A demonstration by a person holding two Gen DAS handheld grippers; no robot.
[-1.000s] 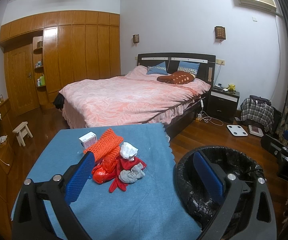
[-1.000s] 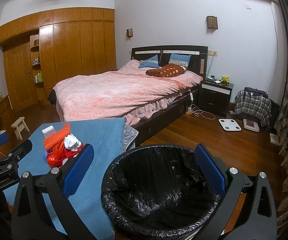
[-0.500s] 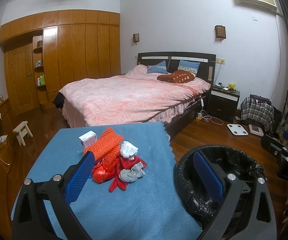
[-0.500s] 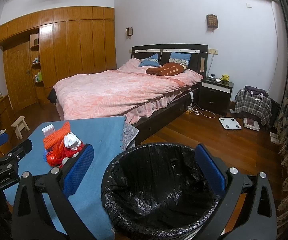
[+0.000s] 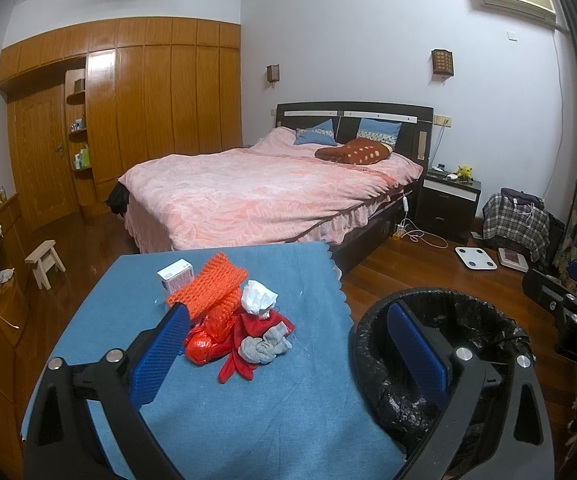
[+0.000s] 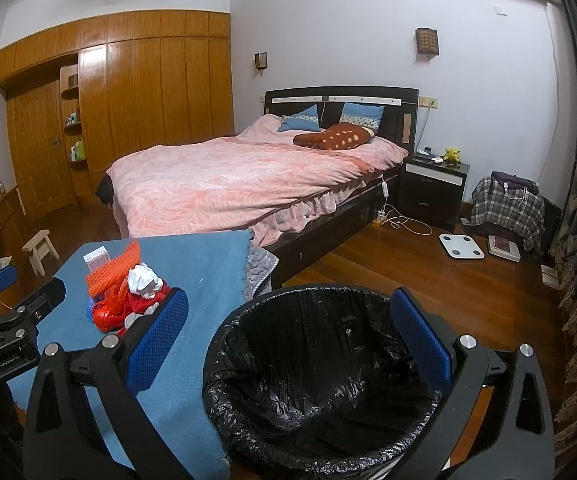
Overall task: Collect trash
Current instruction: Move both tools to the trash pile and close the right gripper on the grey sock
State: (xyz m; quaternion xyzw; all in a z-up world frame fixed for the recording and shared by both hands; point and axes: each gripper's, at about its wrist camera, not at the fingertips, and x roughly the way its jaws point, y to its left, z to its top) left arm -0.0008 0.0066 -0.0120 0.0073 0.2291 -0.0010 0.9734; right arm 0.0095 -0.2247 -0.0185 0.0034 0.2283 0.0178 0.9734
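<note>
Open cloth [image 5: 248,412] before seemingly unobstructed pile [image 5: 234,320]

Bin [image 5: 428,368] partly hidden behind tongs [image 5: 288,356]

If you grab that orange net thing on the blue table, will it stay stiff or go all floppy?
Probably floppy: the orange net already bends and drapes over the pile. It looks like open foam mesh, so likely very light and squashy. Its bumpy weave should help the left gripper hold it without slipping.
</note>
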